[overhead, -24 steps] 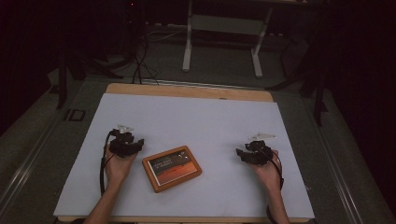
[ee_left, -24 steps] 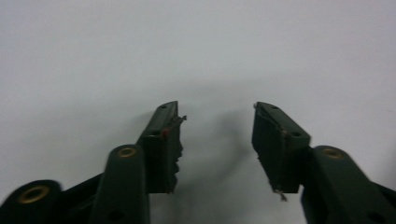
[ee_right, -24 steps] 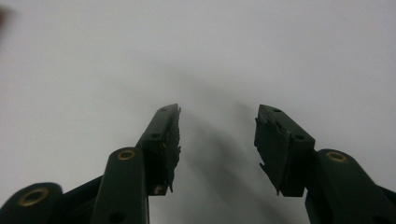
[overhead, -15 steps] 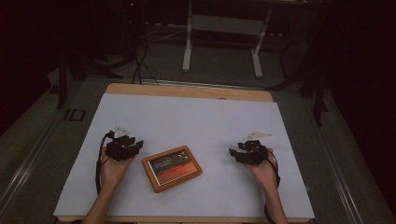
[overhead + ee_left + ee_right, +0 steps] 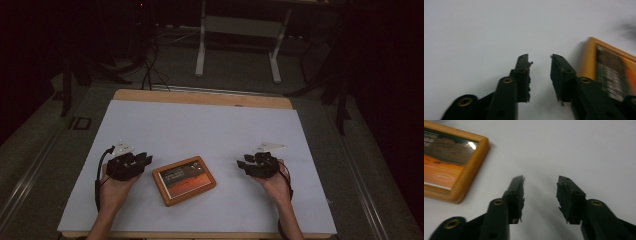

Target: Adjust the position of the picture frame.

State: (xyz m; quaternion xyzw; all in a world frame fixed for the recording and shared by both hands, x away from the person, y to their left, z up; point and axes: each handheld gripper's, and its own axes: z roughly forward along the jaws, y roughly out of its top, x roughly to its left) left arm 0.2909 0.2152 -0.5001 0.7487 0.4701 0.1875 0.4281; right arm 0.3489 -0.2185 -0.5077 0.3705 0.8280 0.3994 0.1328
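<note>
High view: a wooden-framed picture is lying flat on the white table surface, near the front edge, turned at a slight angle. The left gripper is sitting just to the left of the frame, held in the person's left hand. The right gripper is sitting to the right of the frame, a little apart from it, held in the right hand. Both grippers are pointing inward toward the frame.

Left gripper view: the left gripper is showing its jaws parted with a narrow gap, nothing between them. The frame is lying just beside the right-hand jaw; contact cannot be determined.

Right gripper view: the right gripper is showing its jaws spread wider, gripping nothing. The frame is lying at upper left, clear of the jaws.
</note>
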